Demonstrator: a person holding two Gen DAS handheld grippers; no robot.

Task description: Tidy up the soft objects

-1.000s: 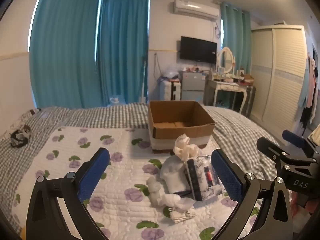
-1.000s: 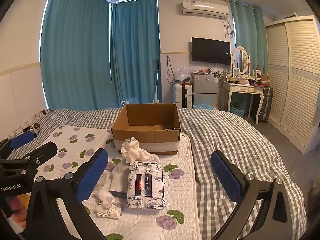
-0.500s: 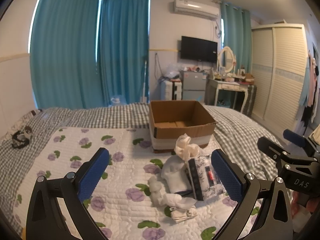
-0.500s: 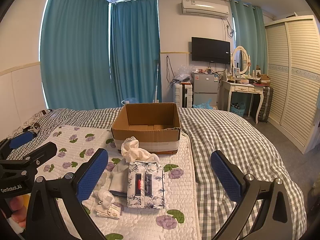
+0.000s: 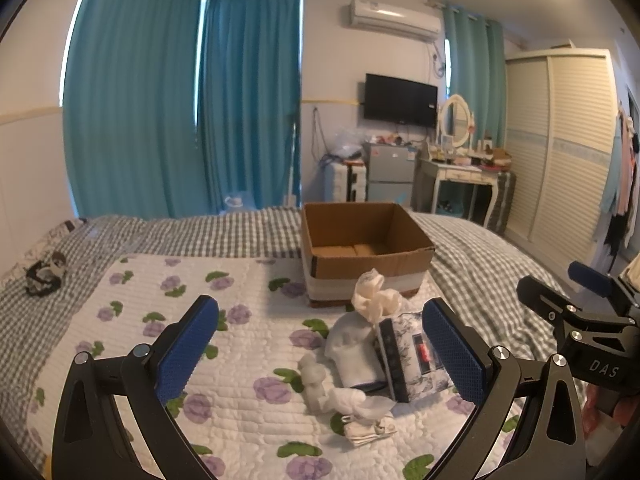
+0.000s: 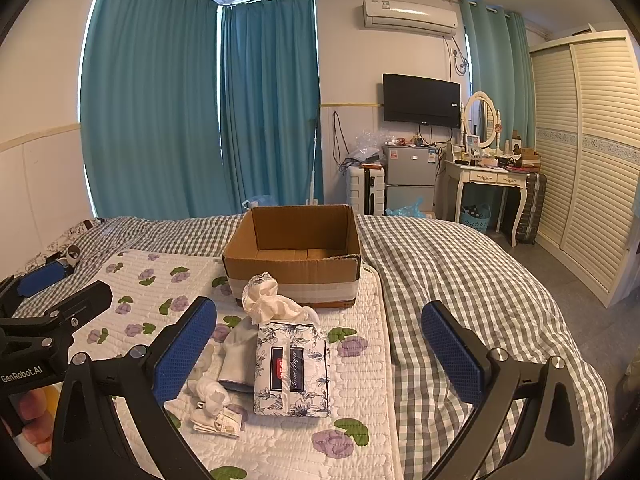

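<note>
Left wrist view first: we hold the left tool [image 5: 320, 340] spread wide with nothing between its blue pads, hovering above the quilt [image 5: 224, 360], and compared with a second ago almost nothing has changed — the view has only drifted slightly, so the pile sits a touch differently in frame. Beside it, our right tool [image 6: 318, 344] is likewise splayed and empty, unchanged from half a second back. We judge that no pick has begun; we are lining up. Just ahead on the quilt lies the heap of soft things: small white socks [image 6: 216, 404] nearest, a grey folded cloth [image 6: 238, 356] touching the floral tissue pack [image 6: 292, 368], and a crumpled cream cloth [image 6: 264, 300] resting against the pack's far end. Beyond them stands the open cardboard box [image 6: 296, 268], its floor bare as far as we can see, on the checked bed [image 6: 460, 280]. Everything is yet to go in, and the socks look like the easiest first grab.
</note>
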